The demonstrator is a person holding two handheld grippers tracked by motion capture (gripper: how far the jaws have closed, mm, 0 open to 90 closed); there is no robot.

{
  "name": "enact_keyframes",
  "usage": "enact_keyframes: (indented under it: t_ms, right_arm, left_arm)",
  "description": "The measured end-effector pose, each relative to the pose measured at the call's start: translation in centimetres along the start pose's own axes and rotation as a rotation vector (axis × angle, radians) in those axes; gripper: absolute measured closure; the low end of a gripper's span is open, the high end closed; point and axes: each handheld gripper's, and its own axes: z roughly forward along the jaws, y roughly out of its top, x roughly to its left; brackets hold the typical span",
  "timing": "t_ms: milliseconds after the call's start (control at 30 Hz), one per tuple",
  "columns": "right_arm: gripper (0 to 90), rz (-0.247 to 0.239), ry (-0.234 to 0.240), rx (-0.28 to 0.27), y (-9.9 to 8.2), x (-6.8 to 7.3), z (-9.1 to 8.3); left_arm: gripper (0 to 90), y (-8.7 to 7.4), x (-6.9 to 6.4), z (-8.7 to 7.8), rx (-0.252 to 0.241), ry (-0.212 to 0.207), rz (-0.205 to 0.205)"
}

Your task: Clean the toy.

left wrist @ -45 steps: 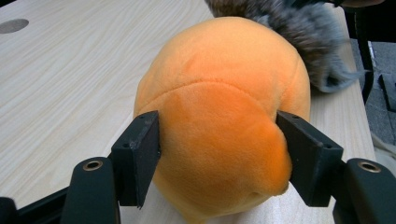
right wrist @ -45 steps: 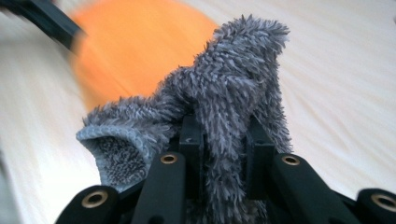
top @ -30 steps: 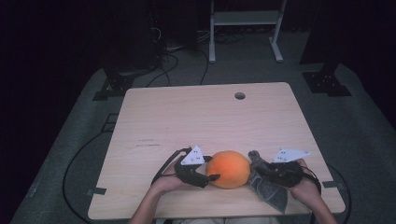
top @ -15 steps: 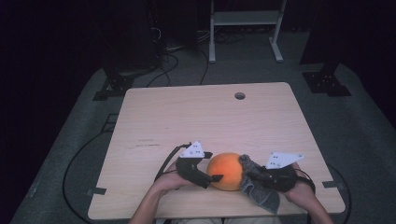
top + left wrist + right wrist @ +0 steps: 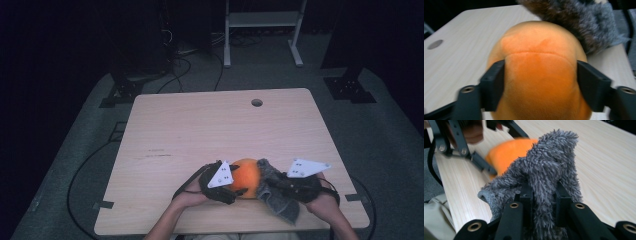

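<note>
An orange plush ball (image 5: 245, 176) rests on the wooden table (image 5: 200, 125) near its front edge. My left gripper (image 5: 238, 181) reaches it from the left. In the left gripper view its jaws (image 5: 540, 82) press on both sides of the orange ball (image 5: 539, 50); they have just been closing around it. My right gripper (image 5: 272, 187) is shut on a grey fluffy cloth (image 5: 281, 204), which is bunched between its jaws (image 5: 544, 195). The cloth (image 5: 549, 165) stands up against the right side of the ball (image 5: 509, 150).
A round cable hole (image 5: 257, 102) sits near the table's far edge. Cables trail over the grey floor (image 5: 90, 165) at the left. A white metal stand (image 5: 260, 20) stands beyond the table. The person's hands come in over the front edge.
My right gripper has moved slightly left with the cloth, which now lies against the ball. The left jaws spread and then drew in on the ball. The ball stays put.
</note>
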Motion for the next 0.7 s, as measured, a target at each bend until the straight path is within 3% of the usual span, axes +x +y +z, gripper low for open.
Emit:
enact_keyframes:
  t_ms: [33, 67, 133, 233, 267, 333, 367, 400, 467, 533, 600, 667, 700]
  right_arm:
    - [73.1, -0.013, -0.006, 0.009, 0.2, 0.4, 0.5]
    - [73.1, -0.019, -0.007, 0.007, 0.2, 0.6, 0.9]
    - [73.1, -0.013, -0.014, -0.001, 0.1, 0.5, 1.4]
    - [73.2, 0.007, -0.024, 0.003, -0.5, 0.0, 1.5]
    - [73.2, 0.052, -0.033, 0.024, -1.7, -0.9, 1.7]
    - [73.2, 0.087, -0.067, 0.085, -3.4, -2.0, 2.2]
    - [73.2, 0.087, -0.067, 0.085, -3.4, -2.0, 2.2]
    - [73.7, 0.106, -0.097, 0.178, -4.9, -3.2, 2.8]
    - [73.7, 0.155, -0.064, 0.132, -5.0, -3.7, 2.1]
    - [73.7, 0.162, -0.052, 0.03, -3.8, -3.6, 0.9]
    - [73.7, 0.167, -0.012, -0.063, -2.5, -3.1, 0.1]
    - [73.6, 0.16, 0.02, -0.099, -1.7, -2.4, 0.2]
    - [73.4, 0.152, 0.024, -0.088, -1.6, -2.3, 0.7]
  left_arm:
    - [15.4, 0.0, 0.0, 0.0, 0.0, 0.0, 0.0]
    - [13.3, -0.3, 0.9, -0.2, 0.021, -0.003, -0.095]
    - [16.2, -0.8, 1.3, -0.1, 0.035, -0.008, -0.163]
    - [20.6, -1.2, 1.5, -0.2, 0.04, -0.016, -0.164]
    - [20.6, -1.6, 1.6, -0.2, 0.048, -0.033, -0.174]
    - [20.3, -2.0, 1.7, -0.4, 0.066, -0.038, -0.167]
    - [19.9, -2.0, 1.7, -0.4, 0.066, -0.038, -0.167]
    - [19.6, -2.2, 1.8, -0.6, 0.067, -0.04, -0.176]
    - [19.4, -2.3, 1.7, -0.6, 0.068, -0.041, -0.171]
    - [19.1, -2.2, 1.6, -0.5, 0.068, -0.043, -0.159]
    - [18.9, -2.1, 1.5, -0.4, 0.072, -0.044, -0.148]
    - [18.9, -2.1, 1.3, -0.4, 0.078, -0.049, -0.126]
    - [18.9, -2.2, 1.3, -0.4, 0.079, -0.05, -0.119]
